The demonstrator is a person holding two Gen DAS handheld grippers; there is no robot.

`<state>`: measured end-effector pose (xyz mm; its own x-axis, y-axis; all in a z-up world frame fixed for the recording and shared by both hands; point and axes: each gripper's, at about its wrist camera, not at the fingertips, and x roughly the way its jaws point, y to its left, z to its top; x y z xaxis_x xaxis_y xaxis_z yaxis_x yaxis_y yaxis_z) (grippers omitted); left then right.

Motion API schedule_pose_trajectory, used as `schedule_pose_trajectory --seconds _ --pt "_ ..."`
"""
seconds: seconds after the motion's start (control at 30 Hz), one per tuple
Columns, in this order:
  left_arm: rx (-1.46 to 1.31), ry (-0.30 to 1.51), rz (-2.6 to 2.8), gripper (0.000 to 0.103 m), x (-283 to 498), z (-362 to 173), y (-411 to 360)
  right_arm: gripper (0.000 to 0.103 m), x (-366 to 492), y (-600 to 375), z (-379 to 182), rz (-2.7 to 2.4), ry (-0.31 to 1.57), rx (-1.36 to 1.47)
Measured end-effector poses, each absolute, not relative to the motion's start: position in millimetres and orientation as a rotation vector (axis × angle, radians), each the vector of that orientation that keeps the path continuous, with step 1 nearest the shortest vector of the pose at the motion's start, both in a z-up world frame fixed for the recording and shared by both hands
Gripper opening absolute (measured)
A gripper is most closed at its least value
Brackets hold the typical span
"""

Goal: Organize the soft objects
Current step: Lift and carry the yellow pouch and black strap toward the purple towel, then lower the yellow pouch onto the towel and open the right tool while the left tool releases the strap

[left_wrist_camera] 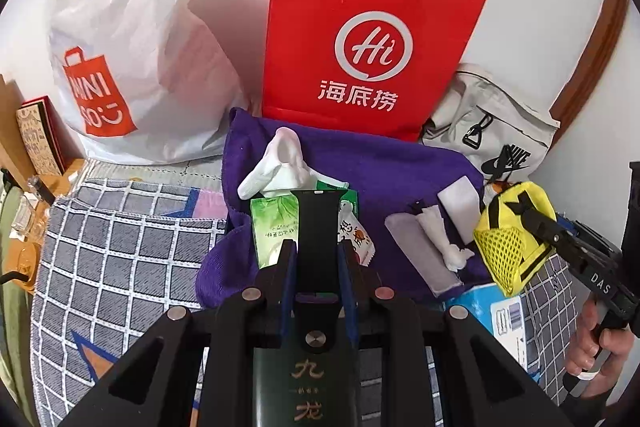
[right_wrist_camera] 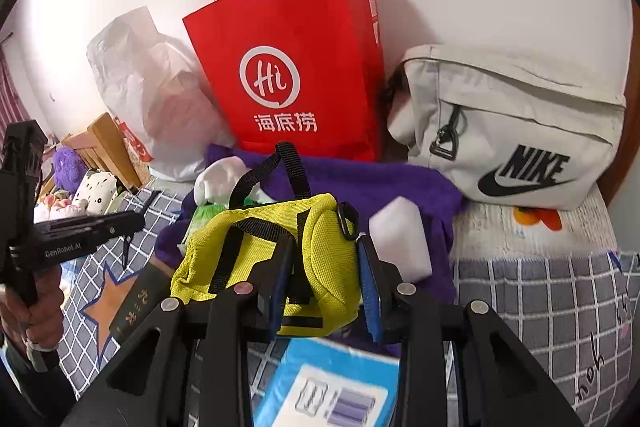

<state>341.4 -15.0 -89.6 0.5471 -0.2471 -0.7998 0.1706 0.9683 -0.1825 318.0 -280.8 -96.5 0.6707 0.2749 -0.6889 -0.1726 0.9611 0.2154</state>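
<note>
Yellow pouch (right_wrist_camera: 280, 267) clenched in right jaws; dark box (left_wrist_camera: 316, 239) in left jaws.

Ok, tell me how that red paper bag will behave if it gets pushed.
The red paper bag stands tall against the wall, so it probably tips or slides easily. Its flat paper sides suggest it is light and would crease. Contents are hidden.

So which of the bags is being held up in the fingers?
The small yellow mesh bag with black straps, gripped by the right gripper; the others rest against the wall.
</note>
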Motion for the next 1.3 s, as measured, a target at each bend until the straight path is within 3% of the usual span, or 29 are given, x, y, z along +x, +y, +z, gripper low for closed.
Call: schedule_pose_trajectory --seconds 1.3 --pt "-0.112 1.140 -0.250 0.021 418.5 -163.1 -38.4 0.034 399.7 -276.5 -186.9 0.263 1.032 0.161"
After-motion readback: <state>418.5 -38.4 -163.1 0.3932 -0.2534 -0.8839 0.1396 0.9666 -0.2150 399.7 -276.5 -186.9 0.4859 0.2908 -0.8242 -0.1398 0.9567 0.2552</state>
